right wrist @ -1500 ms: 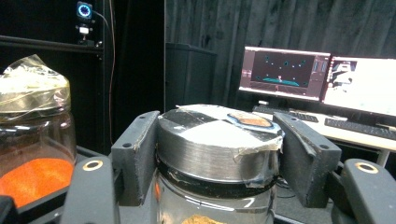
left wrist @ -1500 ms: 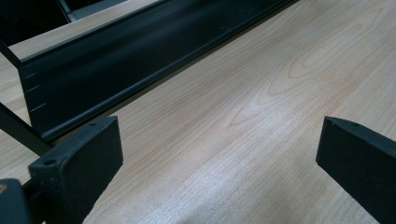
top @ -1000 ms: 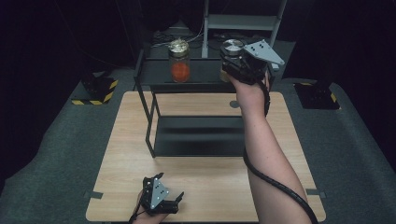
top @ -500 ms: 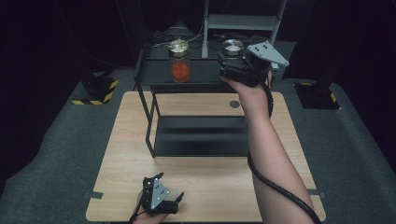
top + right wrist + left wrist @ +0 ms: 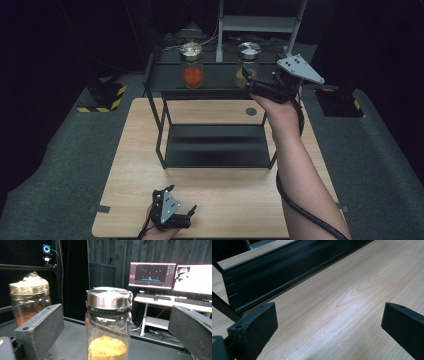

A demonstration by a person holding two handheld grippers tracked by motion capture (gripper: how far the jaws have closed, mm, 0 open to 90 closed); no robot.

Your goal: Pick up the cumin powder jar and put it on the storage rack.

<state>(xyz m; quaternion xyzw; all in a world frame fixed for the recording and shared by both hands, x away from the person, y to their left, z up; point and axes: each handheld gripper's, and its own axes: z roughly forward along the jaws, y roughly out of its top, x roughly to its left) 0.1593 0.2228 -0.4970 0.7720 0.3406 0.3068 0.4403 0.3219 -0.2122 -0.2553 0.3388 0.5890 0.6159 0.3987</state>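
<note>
1. A silver-lidded glass jar [image 5: 108,325] of yellow-brown powder stands on the top shelf [image 5: 215,80] of a black rack on the wooden counter [image 5: 135,150]; no label or writing can be read on it.
2. The right gripper [image 5: 252,84] faces the jar, its jaws having just been opening, now spread wide and apart from the glass.
3. A gold-lidded jar [image 5: 192,65] of orange powder stands well to its left.
4. The left gripper [image 5: 185,216] rests at the counter's near edge, jaws open and empty.
</note>
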